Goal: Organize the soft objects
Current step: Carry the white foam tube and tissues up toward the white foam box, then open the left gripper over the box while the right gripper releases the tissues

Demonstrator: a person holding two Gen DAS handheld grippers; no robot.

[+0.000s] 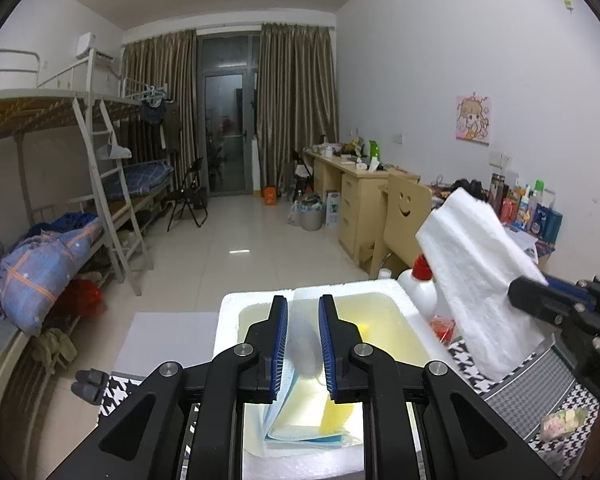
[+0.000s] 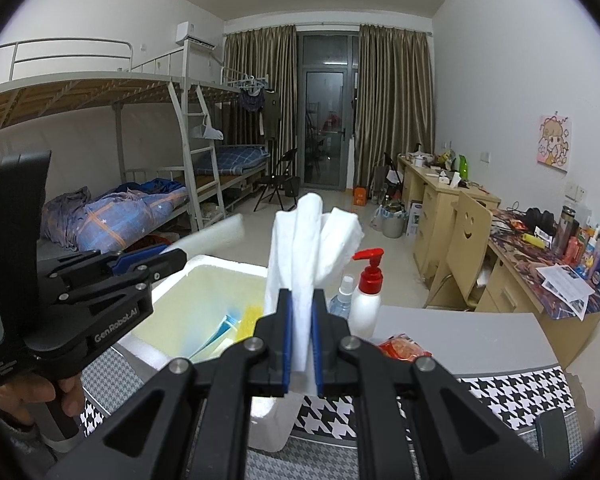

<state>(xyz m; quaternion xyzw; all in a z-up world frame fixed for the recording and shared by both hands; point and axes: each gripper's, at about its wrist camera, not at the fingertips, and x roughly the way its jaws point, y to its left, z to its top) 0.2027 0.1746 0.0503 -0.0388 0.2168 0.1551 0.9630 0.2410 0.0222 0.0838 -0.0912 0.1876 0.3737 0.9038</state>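
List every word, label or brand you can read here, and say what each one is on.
"GenRobot.AI": on the side of the left tongs.
"DA": cut-off letters on the grey band of the houndstooth cloth.
Bottle labels on the desk: too small to read.
Small print on the left tongs' handle: blurred.

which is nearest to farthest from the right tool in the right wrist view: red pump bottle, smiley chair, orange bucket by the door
From the right tool, shut on the white cloth:
1. Red pump bottle, just right of the tool on the table.
2. Smiley chair, farther right, at the desk.
3. Orange bucket, far back on the floor by the glass door.
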